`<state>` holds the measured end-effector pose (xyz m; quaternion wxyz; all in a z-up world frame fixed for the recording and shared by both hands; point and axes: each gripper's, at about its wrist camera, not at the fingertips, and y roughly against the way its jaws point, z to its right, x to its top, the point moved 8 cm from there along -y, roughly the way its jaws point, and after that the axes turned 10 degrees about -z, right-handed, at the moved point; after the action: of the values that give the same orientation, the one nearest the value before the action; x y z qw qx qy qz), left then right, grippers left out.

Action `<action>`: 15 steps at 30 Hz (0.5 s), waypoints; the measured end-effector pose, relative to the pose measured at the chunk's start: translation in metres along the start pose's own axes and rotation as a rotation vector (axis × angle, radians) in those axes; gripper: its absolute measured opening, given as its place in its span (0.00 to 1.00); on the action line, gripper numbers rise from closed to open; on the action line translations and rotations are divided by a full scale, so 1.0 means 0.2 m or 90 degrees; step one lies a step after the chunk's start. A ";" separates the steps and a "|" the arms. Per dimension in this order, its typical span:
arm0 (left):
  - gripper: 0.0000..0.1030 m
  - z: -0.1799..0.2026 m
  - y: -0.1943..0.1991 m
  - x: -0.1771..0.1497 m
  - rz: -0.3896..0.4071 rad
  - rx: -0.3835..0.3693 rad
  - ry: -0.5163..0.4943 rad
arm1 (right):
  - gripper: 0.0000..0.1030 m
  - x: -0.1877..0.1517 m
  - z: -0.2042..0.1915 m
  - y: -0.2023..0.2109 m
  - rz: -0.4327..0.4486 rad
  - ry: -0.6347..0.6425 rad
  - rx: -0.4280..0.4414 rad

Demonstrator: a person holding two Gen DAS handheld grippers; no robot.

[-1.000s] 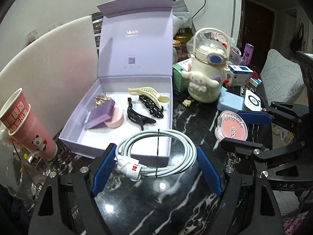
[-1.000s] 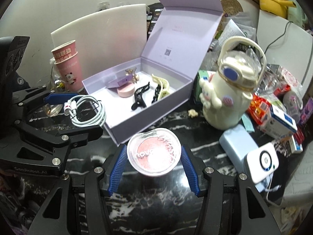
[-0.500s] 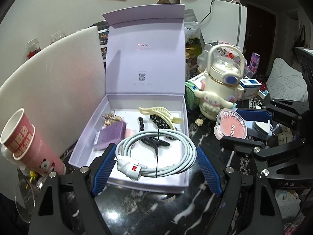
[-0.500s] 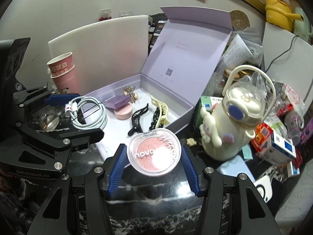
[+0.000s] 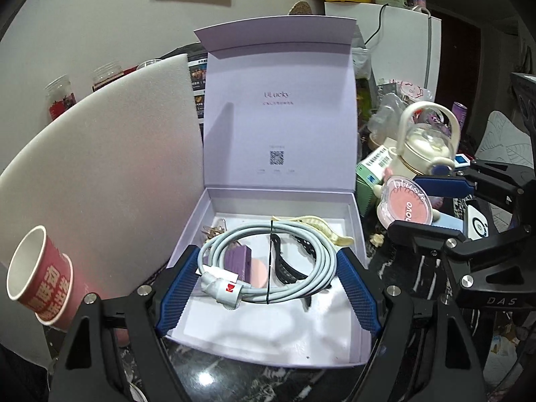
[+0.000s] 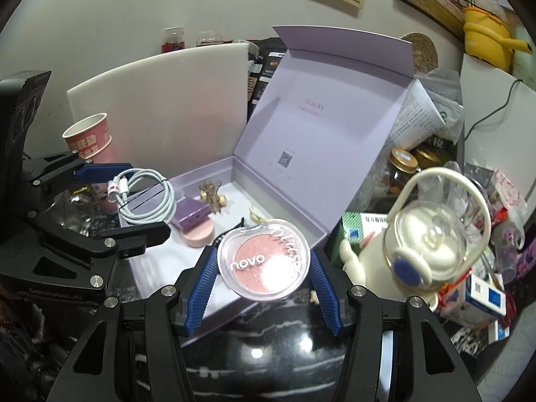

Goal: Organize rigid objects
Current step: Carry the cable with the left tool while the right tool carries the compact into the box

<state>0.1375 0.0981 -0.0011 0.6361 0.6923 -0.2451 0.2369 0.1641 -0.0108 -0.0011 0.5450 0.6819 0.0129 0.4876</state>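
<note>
Marble table (image 6: 268,345) – grippers clamp coiled cable (image 5: 268,264) (left), blush compact (image 6: 263,264).

The left wrist camera is looking forward and down along its fingers, close above the open lilac box (image 5: 356,305). The right wrist camera is facing the same box (image 6: 303,226) from its right (slightly farther back). Both are sharing the box, the red cup (image 5: 38,276) and each other's gripper.
</note>
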 end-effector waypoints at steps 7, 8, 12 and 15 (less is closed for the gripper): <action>0.80 -0.09 -0.07 0.10 0.002 0.015 0.009 | 0.54 0.12 0.04 -0.04 0.004 0.017 -0.007; 0.80 -0.10 -0.08 0.11 0.002 0.015 0.010 | 0.54 0.14 0.05 -0.05 0.005 0.018 -0.007; 0.80 -0.15 -0.13 0.16 0.002 0.033 0.019 | 0.54 0.20 0.06 -0.10 0.002 0.015 -0.011; 0.80 -0.20 -0.17 0.18 -0.005 0.025 0.030 | 0.54 0.23 0.07 -0.15 -0.002 0.010 -0.016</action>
<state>0.1868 0.1395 -0.0017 0.6288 0.6999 -0.2228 0.2551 0.2122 0.0159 0.0073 0.5540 0.6712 0.0122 0.4923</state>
